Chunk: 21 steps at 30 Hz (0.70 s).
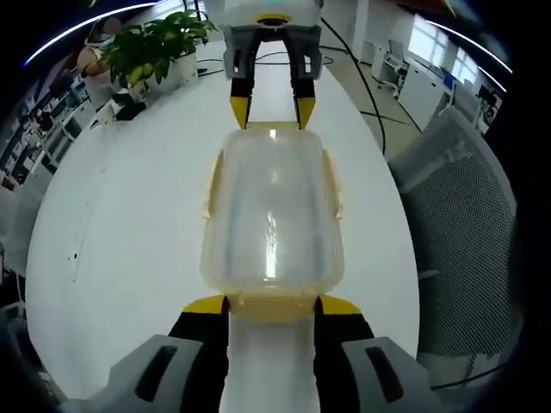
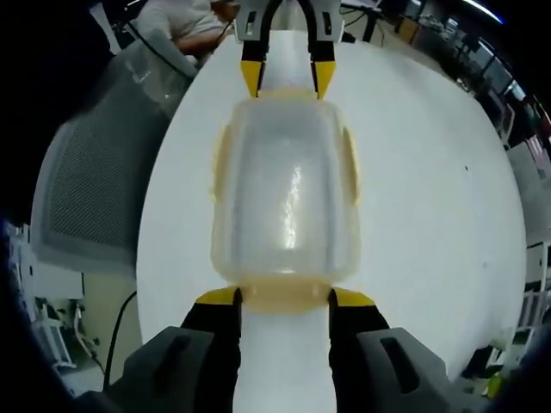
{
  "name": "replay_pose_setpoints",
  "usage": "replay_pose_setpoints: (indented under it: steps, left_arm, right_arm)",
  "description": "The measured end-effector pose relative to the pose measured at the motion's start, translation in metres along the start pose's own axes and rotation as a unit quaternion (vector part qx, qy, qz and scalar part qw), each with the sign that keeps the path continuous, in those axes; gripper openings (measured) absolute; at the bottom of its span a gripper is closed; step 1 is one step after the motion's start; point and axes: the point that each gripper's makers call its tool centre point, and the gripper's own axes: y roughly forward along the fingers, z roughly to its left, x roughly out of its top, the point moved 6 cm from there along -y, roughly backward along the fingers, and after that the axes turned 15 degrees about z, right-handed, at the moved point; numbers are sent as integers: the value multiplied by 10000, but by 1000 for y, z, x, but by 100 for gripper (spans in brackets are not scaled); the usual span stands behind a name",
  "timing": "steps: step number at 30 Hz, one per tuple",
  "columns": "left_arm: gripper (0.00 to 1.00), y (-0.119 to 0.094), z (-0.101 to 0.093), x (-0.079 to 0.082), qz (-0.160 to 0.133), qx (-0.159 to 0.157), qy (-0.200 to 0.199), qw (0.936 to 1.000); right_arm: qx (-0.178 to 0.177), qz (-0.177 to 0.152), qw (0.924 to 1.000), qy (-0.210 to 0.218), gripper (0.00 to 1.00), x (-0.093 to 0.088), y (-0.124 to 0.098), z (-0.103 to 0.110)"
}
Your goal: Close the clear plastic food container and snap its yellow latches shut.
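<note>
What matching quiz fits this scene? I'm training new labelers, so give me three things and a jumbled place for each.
Things:
1. clear container
2. potted plant
3. mesh chair

Places:
A. off the table's edge, to the right in the left gripper view
B. on the white table, between the left gripper and the right gripper, one at each end
C. at the table's far end, upper left in the left gripper view

Pairs: 1-B, 2-C, 3-A
</note>
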Motion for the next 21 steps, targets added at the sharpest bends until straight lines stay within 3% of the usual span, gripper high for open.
replay_pose_setpoints:
  steps: [14, 21]
  left_arm:
    - [33, 5, -2, -2, 11, 56, 224, 9997]
    - [34, 5, -3, -9, 5, 126, 201, 9997]
  right_arm:
    - [-118, 100, 9999, -5, 37, -1, 4, 2]
    - [-241, 34, 9992, 319, 41, -10, 2, 2]
